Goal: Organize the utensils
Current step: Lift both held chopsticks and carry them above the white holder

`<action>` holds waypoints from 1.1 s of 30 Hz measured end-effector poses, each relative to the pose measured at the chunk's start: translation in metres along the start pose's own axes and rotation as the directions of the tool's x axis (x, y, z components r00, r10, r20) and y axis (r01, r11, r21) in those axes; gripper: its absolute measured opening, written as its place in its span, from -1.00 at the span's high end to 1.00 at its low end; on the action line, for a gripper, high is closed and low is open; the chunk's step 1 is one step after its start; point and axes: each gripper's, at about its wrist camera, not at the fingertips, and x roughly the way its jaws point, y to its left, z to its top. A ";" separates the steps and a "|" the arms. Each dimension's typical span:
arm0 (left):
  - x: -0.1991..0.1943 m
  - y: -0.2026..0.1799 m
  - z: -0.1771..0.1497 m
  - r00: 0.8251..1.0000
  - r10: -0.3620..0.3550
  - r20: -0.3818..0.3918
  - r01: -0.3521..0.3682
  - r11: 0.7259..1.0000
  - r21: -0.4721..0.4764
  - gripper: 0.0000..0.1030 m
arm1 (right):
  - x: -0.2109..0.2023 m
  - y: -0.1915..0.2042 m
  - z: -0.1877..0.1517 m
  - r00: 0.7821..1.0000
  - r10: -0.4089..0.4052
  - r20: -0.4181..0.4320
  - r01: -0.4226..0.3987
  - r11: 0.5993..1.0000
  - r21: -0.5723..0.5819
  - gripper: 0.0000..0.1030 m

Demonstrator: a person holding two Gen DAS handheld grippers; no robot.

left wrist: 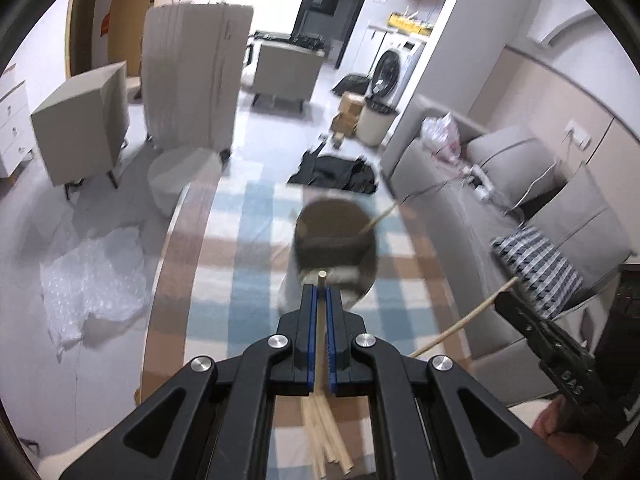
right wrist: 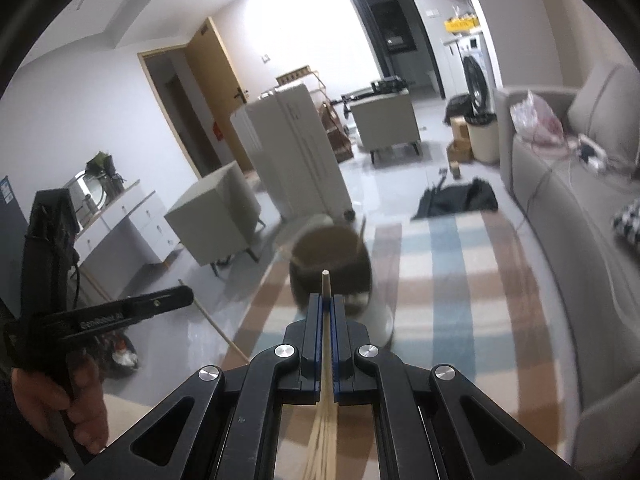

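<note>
Left wrist view: both claws, left claw (left wrist: 322,286) and right claw (right wrist: 326,300), pinch pale wooden chopsticks (left wrist: 320,344).

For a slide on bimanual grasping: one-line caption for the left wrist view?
Left gripper shut on a wooden chopstick, aimed at a dark round holder on the plaid tablecloth.

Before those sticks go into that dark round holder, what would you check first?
1. Left gripper shut on chopsticks: ok.
2. Right gripper shut on its chopstick: ok.
3. Holder mouth open, one stick already leaning inside: ok.
4. Tips lined up over the mouth: cannot tell, the view is blurred.
5. Holder standing steady on the checked cloth: cannot tell.
</note>
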 end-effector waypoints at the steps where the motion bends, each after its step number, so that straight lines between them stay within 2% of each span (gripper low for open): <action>1: -0.003 -0.001 0.007 1.000 -0.010 0.014 0.010 1.000 -0.005 1.00 | -0.001 0.001 0.011 1.000 0.003 0.006 -0.002 1.000 -0.007 0.95; 4: -0.012 -0.003 0.034 0.998 -0.045 0.046 0.046 0.998 -0.031 1.00 | -0.001 0.007 0.043 1.000 0.013 0.022 -0.012 0.999 -0.030 0.95; 11: -0.020 0.002 0.087 0.991 -0.051 0.126 0.060 0.996 -0.069 1.00 | 0.011 0.035 0.114 0.999 0.034 0.041 -0.027 0.988 -0.150 0.95; 17: -0.003 0.013 0.108 0.988 -0.041 0.151 0.056 0.994 -0.092 1.00 | 0.042 0.050 0.149 0.999 0.050 0.017 -0.045 0.973 -0.226 0.95; 22: 0.019 0.023 0.113 0.988 -0.041 0.146 0.060 0.991 -0.124 1.00 | 0.074 0.057 0.157 0.998 0.057 -0.027 -0.063 0.954 -0.293 0.95; 28: 0.046 0.035 0.106 0.995 -0.041 0.091 0.055 0.986 -0.157 1.00 | 0.110 0.059 0.148 0.994 0.047 -0.094 -0.080 0.920 -0.384 0.95; 33: 0.064 0.041 0.103 0.996 -0.050 0.069 0.062 0.979 -0.192 1.00 | 0.138 0.054 0.136 0.990 0.023 -0.137 -0.076 0.915 -0.396 0.95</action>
